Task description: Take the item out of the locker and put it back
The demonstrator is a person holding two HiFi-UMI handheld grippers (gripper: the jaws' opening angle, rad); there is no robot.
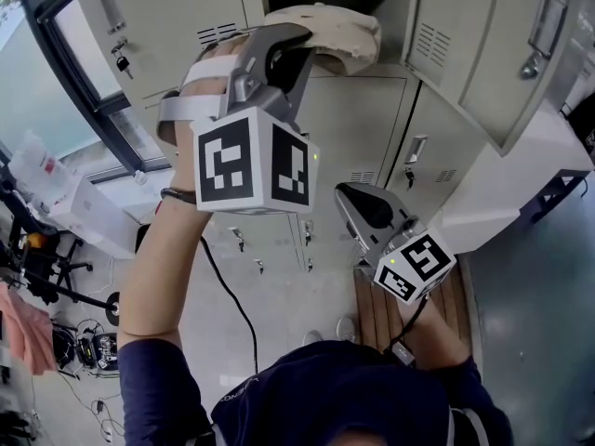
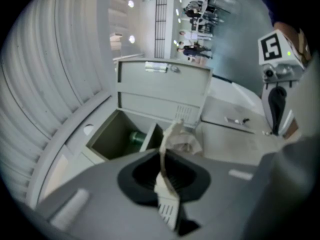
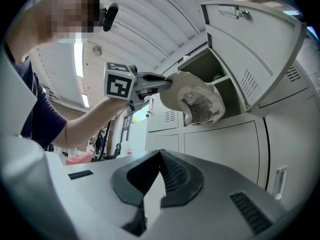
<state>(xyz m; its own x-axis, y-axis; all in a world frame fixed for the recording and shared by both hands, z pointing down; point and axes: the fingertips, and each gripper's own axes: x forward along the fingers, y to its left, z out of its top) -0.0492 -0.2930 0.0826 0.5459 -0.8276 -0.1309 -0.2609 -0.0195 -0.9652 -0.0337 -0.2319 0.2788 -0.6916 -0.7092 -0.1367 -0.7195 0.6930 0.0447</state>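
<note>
Here, open locker (image 2: 107, 134), green object (image 2: 136, 137) inside, hat (image 2: 182, 141) at its mouth

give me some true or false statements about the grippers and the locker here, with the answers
1. The left gripper has its fingers clamped on the cream cloth item. True.
2. The right gripper holds a green bottle. False: its fingers are together with nothing between them.
3. The locker door is shut. False: it stands open.
4. A green thing sits inside the open compartment. True.
5. The cream cloth item lies on the floor. False: it is held up at the mouth of the open compartment.
</note>
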